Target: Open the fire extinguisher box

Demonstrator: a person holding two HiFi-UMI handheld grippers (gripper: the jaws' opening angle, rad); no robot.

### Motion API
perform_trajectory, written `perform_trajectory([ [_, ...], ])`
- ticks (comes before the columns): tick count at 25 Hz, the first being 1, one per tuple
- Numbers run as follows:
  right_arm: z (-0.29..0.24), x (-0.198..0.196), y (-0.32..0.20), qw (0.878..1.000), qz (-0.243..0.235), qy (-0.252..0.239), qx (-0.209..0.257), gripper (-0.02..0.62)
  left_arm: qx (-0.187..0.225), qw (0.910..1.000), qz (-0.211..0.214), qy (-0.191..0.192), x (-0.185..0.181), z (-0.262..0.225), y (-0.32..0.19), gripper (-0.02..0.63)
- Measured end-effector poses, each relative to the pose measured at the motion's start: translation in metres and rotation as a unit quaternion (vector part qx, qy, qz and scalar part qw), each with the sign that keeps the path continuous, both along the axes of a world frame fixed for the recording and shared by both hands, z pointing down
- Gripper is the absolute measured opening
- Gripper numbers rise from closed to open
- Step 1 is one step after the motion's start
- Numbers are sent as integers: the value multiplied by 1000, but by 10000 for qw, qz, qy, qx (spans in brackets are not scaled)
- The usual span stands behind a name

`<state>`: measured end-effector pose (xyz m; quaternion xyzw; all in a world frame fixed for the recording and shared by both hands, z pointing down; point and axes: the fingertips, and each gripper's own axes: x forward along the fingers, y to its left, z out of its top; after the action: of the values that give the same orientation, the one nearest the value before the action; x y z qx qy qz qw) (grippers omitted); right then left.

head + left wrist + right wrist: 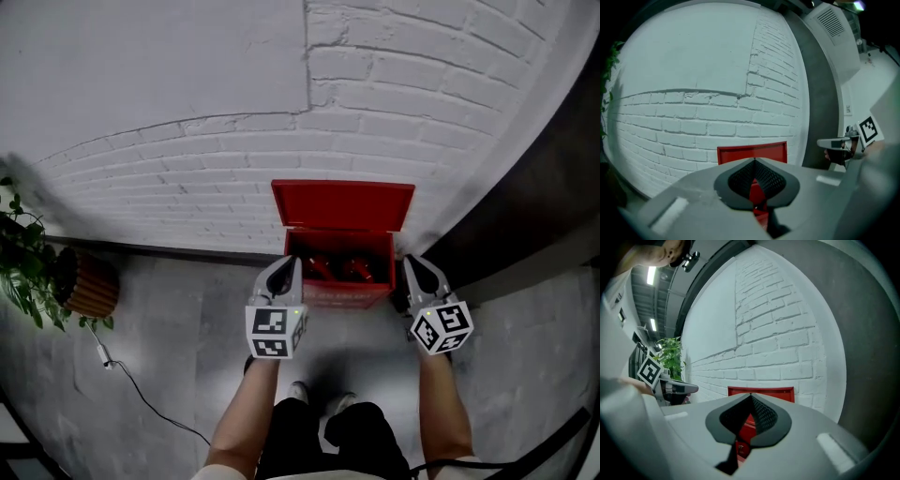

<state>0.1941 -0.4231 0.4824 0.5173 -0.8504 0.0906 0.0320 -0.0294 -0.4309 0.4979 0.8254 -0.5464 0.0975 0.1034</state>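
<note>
The red fire extinguisher box [342, 292] stands on the floor against the white brick wall, its lid [343, 204] raised upright against the bricks. Red extinguishers [339, 269] lie inside. My left gripper [289, 264] hovers at the box's front left corner and my right gripper [412, 267] at its front right corner. Both are shut, hold nothing and touch nothing. In the left gripper view the lid [752, 153] shows behind the left gripper [754, 161]. In the right gripper view the lid [761, 392] shows behind the right gripper [750, 397].
A potted plant [28, 272] in a ribbed pot [89, 284] stands at the left by the wall. A thin cable [141, 394] trails over the grey floor. A dark wall section [534, 216] rises right of the box. The person's shoes [319, 403] are just behind the grippers.
</note>
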Motion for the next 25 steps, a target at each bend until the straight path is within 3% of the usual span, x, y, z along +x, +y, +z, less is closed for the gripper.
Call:
perform_trajectory([
  [12,-121,-2,61,9999,-65,81,-57,3,1,10000,14,-50,-4,-119,62,6],
  [25,-154,-3,104,9985,-126,511,-132,2,52,9997,119,-200,-8,-165,105,6],
])
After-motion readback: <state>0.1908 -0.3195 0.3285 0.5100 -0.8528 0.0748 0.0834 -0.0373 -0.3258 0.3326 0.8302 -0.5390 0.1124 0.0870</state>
